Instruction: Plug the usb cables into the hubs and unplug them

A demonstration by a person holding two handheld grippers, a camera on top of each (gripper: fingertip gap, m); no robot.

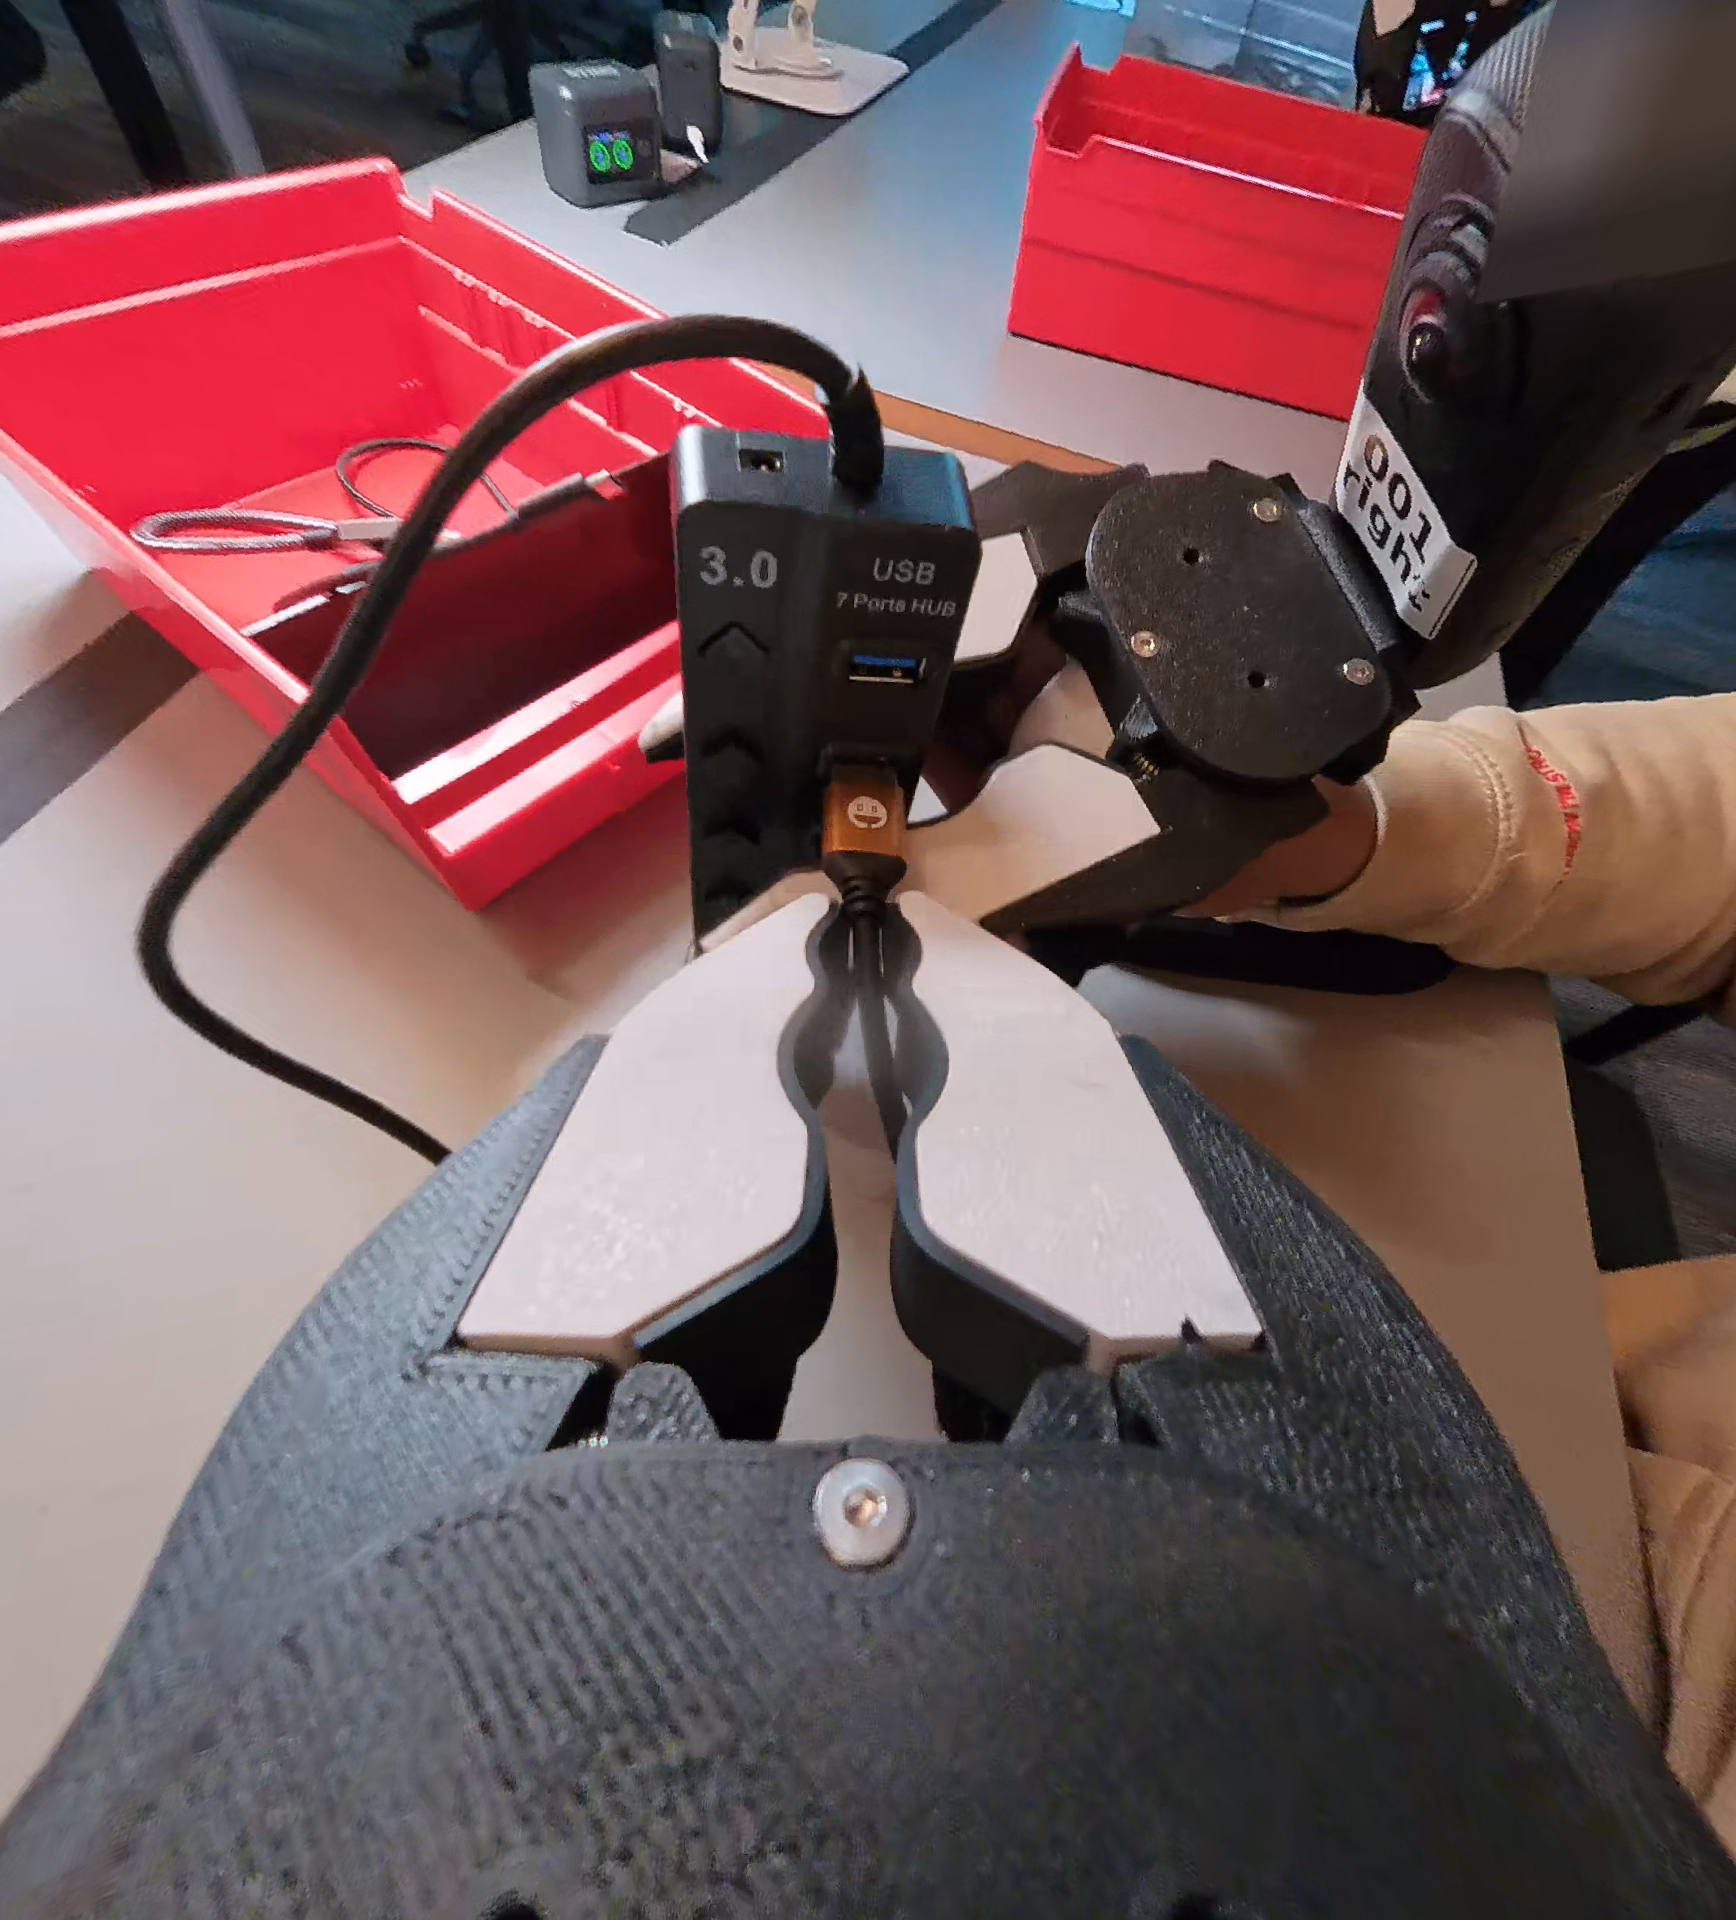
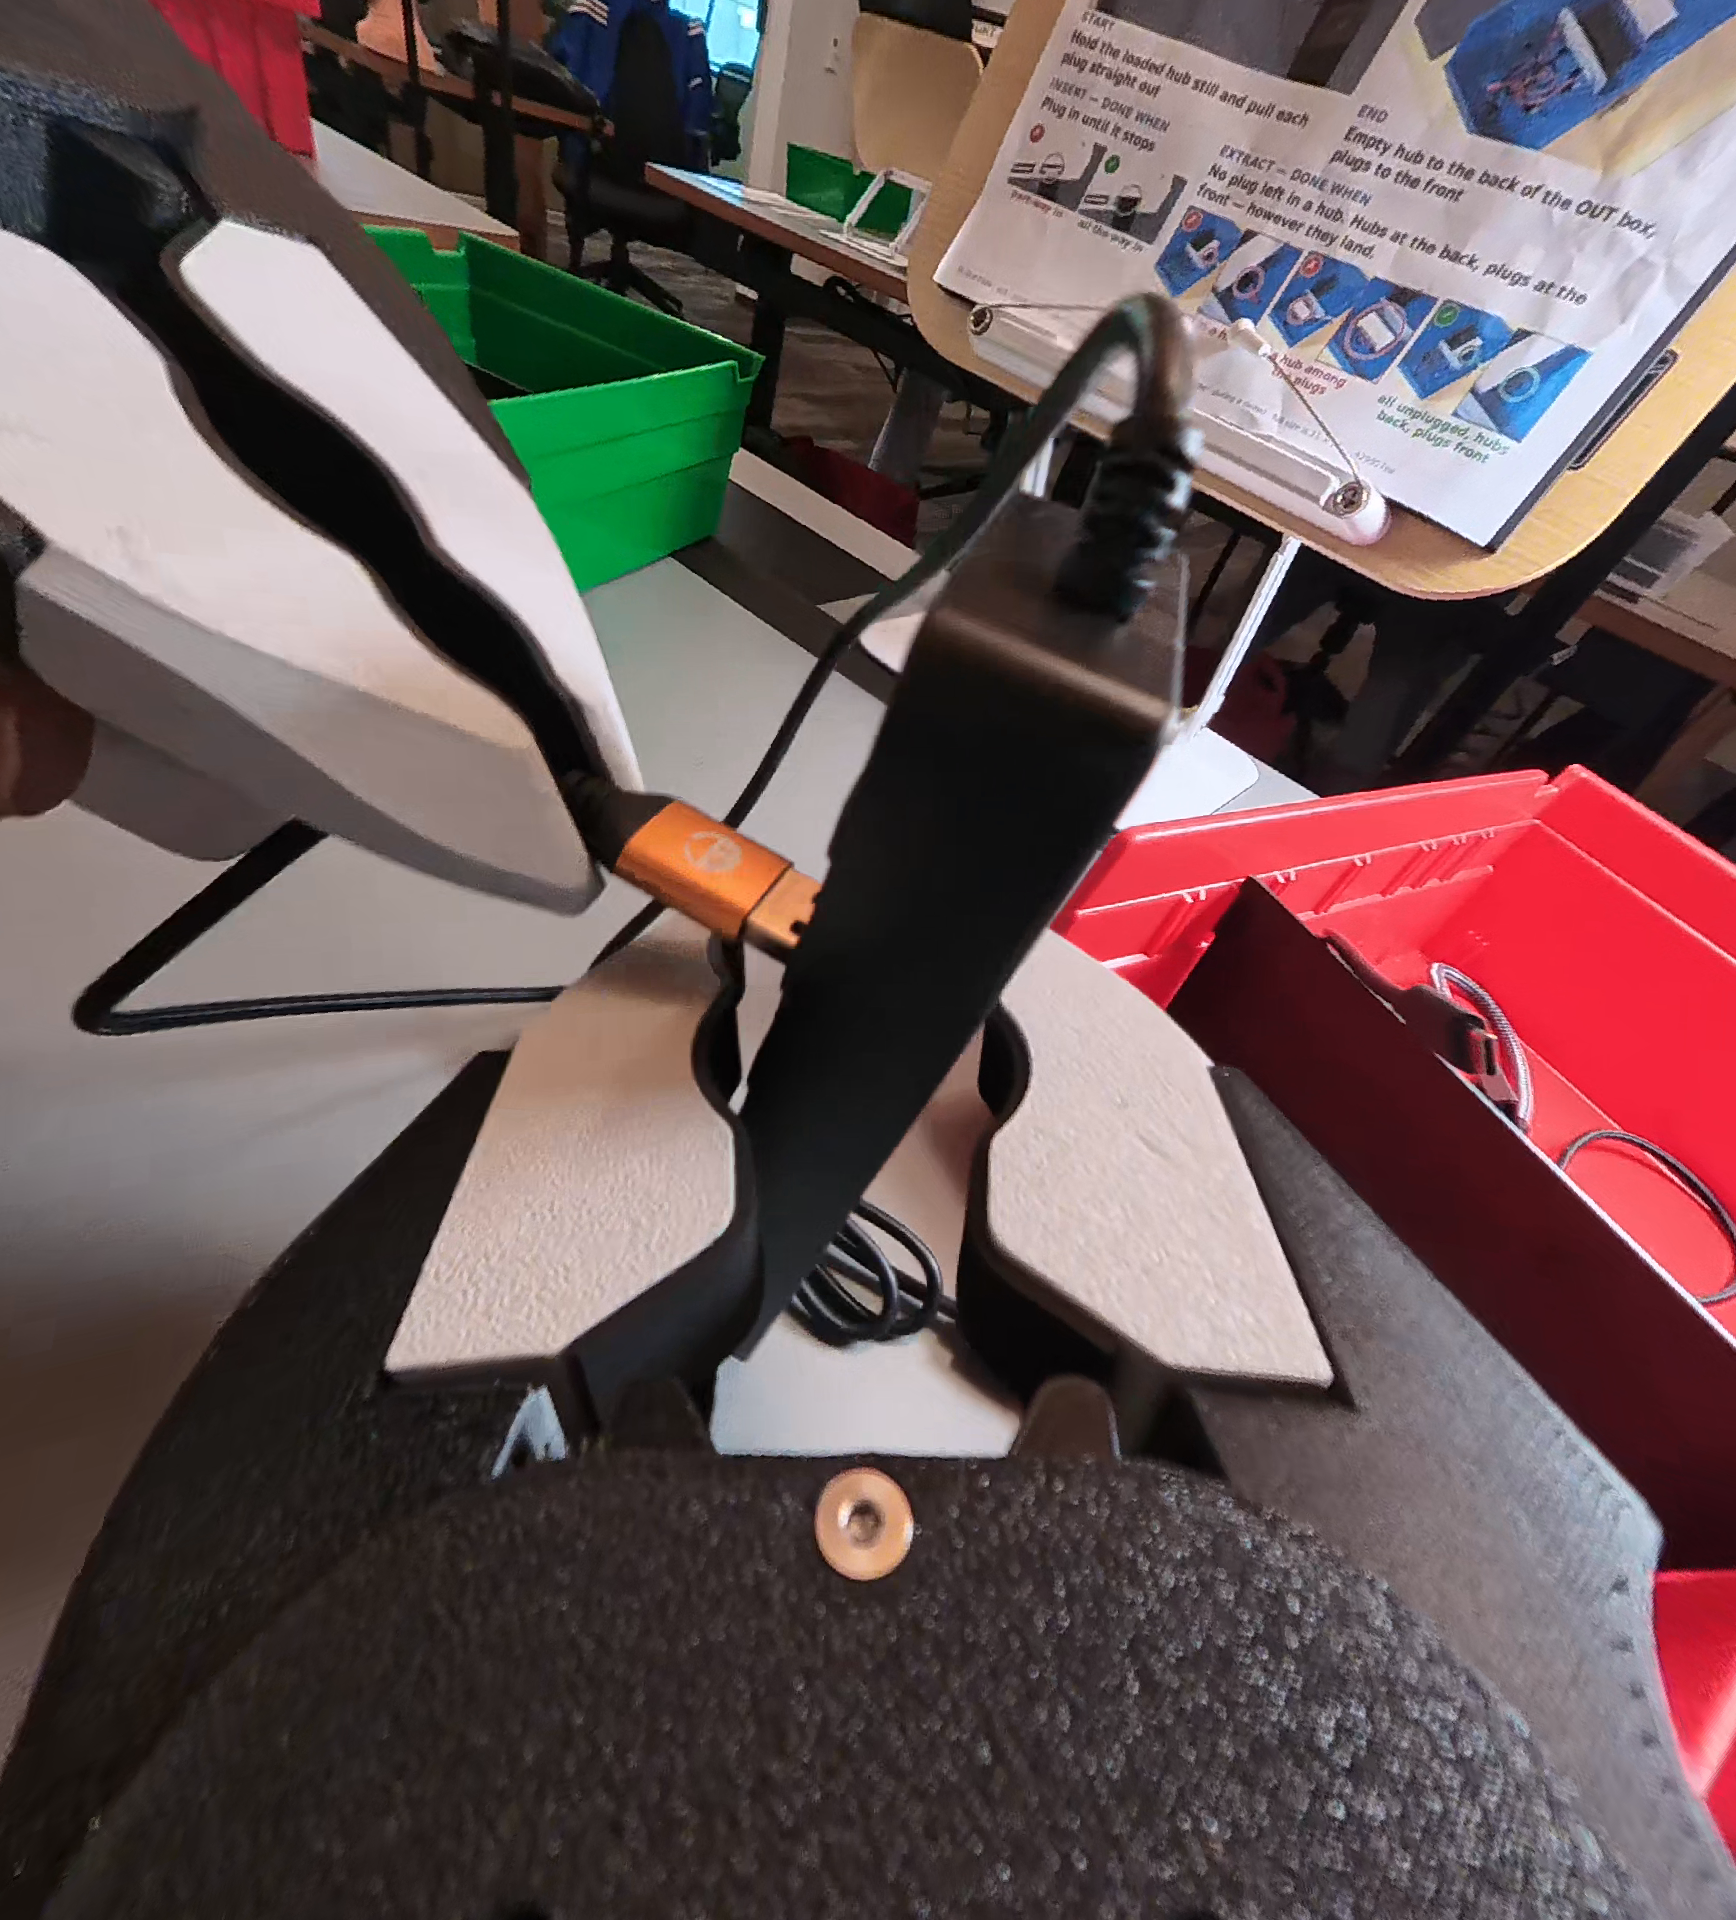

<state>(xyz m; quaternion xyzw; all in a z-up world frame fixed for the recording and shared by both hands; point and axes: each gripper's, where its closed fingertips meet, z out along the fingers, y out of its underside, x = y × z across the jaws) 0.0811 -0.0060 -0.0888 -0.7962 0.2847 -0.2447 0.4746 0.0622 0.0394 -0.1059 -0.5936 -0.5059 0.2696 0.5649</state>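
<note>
**Orange plug in the hub, both grippers closed on something**

My left gripper (image 1: pixel 862 920) is pressed together on the thin black cable (image 1: pixel 869 997) just behind the orange USB plug (image 1: pixel 862 821). The plug sits in a port on the face of the black hub (image 1: pixel 812 644), below a free blue port; in the right wrist view a short piece of its metal tip is visible outside the port. My right gripper (image 2: pixel 869 1049) pinches the lower part of the hub from the side and holds it upright, a little tilted, above the counter (image 1: pixel 64 1091). The hub's own thick black cable (image 1: pixel 344 665) leaves its top end and loops down onto the counter. Just behind the hub stands a red bin (image 1: pixel 220 270) with a grey braided cable (image 1: pixel 251 528) inside. A second red bin (image 1: pixel 1207 239) stands near the far edge of the counter.
</note>
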